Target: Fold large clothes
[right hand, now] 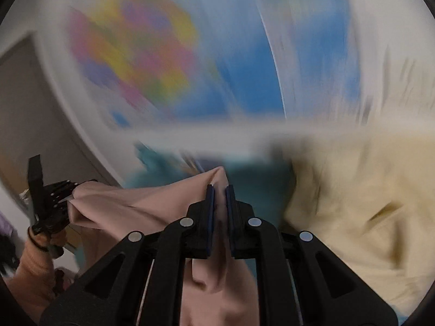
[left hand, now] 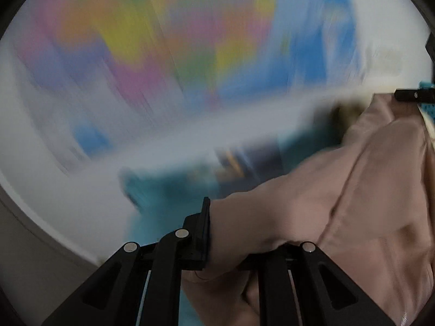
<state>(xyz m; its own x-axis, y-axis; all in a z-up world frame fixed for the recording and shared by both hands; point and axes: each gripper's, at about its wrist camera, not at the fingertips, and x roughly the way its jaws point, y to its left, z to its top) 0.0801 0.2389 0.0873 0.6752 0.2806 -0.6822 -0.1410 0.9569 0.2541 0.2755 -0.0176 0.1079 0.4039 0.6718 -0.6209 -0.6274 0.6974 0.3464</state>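
Note:
A pale pink garment [left hand: 353, 203] is stretched in the air between both grippers. In the left wrist view my left gripper [left hand: 217, 207] is shut on one end, and the cloth drapes over and hides its right finger. My right gripper [left hand: 413, 95] shows at the far right edge, at the garment's other end. In the right wrist view my right gripper [right hand: 220, 190] has its blue pads [right hand: 210, 198] shut on a fold of the pink garment [right hand: 130, 203]. At the far left my left gripper [right hand: 54, 201] holds the cloth. Both views are heavily blurred.
A cream cloth [right hand: 353, 203] lies heaped to the right on a teal surface [right hand: 258, 182]. A colourful map [right hand: 136, 54] hangs on the pale wall behind. A person's hand [right hand: 35, 258] grips the left tool. A grey door [right hand: 27, 108] stands at left.

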